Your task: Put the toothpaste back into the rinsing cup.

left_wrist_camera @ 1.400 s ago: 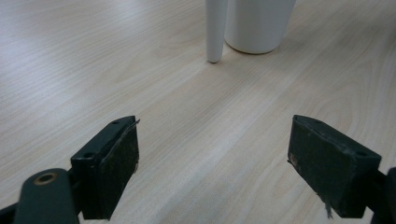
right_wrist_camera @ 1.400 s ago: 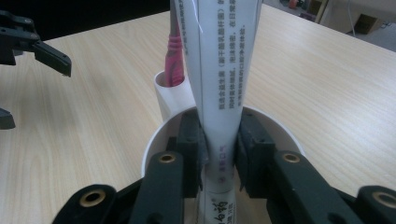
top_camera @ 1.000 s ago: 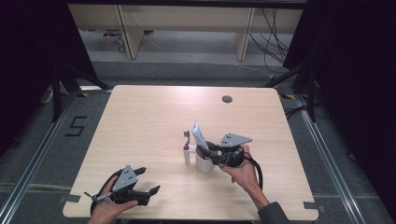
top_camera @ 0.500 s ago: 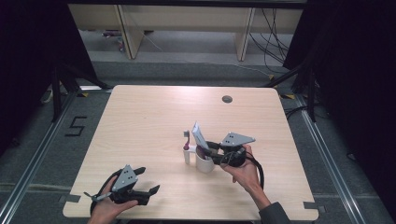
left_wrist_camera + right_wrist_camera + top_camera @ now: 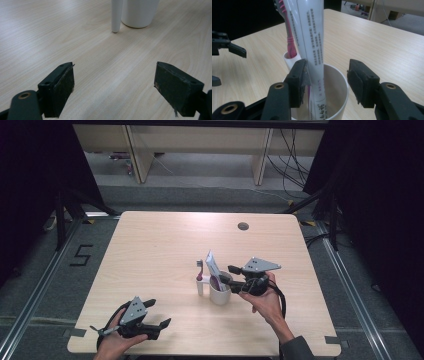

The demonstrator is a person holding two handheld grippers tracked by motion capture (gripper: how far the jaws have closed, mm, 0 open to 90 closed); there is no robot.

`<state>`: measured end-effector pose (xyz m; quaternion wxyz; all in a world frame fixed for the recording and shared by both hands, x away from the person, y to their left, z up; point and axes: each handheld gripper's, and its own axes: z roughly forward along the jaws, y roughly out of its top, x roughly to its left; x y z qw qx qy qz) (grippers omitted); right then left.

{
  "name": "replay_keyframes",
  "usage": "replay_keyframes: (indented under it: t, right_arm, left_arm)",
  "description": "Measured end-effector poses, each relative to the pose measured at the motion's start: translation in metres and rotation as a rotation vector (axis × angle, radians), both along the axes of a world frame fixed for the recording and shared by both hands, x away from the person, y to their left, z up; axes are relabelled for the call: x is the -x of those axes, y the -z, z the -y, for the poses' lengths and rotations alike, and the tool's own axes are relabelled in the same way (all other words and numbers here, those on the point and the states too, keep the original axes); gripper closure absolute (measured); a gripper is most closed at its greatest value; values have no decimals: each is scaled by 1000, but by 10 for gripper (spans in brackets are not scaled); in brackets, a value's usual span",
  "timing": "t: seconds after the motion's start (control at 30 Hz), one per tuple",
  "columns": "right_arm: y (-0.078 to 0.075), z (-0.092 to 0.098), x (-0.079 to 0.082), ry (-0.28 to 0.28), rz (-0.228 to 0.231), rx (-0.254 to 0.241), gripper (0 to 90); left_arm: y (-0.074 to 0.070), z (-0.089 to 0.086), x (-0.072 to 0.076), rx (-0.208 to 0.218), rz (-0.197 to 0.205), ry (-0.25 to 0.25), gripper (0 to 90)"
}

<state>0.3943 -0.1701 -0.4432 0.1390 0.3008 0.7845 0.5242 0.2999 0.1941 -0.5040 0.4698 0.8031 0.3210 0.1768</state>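
My right gripper (image 5: 229, 274) sits right at the white cup (image 5: 220, 293) near the middle of the wooden table (image 5: 165, 245), jaws spread apart over its rim. Looking along it in the right gripper view, the gripper (image 5: 325, 75) has its left pad touching a white toothpaste tube (image 5: 312, 47) that stands tilted inside the cup (image 5: 337, 100); the other pad is clear of the tube, so nothing is pinched. Beside the cup, a pink toothbrush (image 5: 288, 30) rises out of a narrow white holder (image 5: 291, 60) fixed to the cup's side. From the high view the tube (image 5: 213, 267) leans away from my right hand (image 5: 265, 300), and the toothbrush (image 5: 200, 270) stands just beside it. My left gripper (image 5: 158, 313) rests low near the table's front edge, well apart from the cup, jaws wide open. In the left gripper view, that gripper (image 5: 113, 87) has bare wood between its pads (image 5: 63, 87), with the cup's base (image 5: 140, 15) and the holder's foot (image 5: 116, 17) farther ahead.
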Motion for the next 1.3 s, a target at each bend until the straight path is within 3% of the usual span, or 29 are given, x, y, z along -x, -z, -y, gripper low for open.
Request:
replay_keyframes:
  t: [0.13,0.17,0.3,0.37,0.43,0.47,0.53,0.63,0.67,0.73,0.87,1.0,1.07,1.1,1.17,1.3]
  right_arm:
    - [-5,3,1,26,-13,-15,468]
    - [-7,6,0,28,30,1,461]
    - [-10,8,3,49,-12,-31,411]
    - [-12,13,2,64,2,-13,384]
    - [-13,16,3,78,-16,-31,365]
    - [-13,18,1,82,-1,-29,354]
    - [-15,21,3,111,-27,-25,307]
    - [-15,28,4,126,-25,-13,289]
    - [-15,29,5,133,-20,-27,285]
    - [-15,36,5,140,-5,-10,273]
    - [-13,43,9,164,-35,-25,254]
    - [-10,52,13,183,-39,-10,245]
    - [-8,55,16,192,-68,-20,238]
    - [-7,58,16,192,-49,-8,233]
    - [-6,61,19,199,-70,-11,230]
    - [-2,68,21,196,-57,-1,218]
  left_arm:
    - [0,0,0,0,-1,1,160]
    - [0,0,0,0,-1,-1,161]
    - [0,0,0,0,-2,1,161]
    - [0,-1,0,-5,0,1,161]
    - [0,-1,0,-6,0,1,161]
    - [0,0,0,0,1,2,161]
    - [0,0,0,0,1,2,161]
    - [0,-1,0,-5,3,2,160]
    - [0,-1,-1,-5,-1,5,161]
    - [0,-1,0,-1,2,1,161]
    - [0,-1,0,2,2,0,161]
    - [-1,-1,0,-3,2,-1,161]
    - [-1,-1,-1,-5,2,3,161]
    - [0,-1,0,-1,2,2,161]
    - [-1,-1,0,-4,2,-1,161]
    - [-1,-1,1,2,2,-8,160]
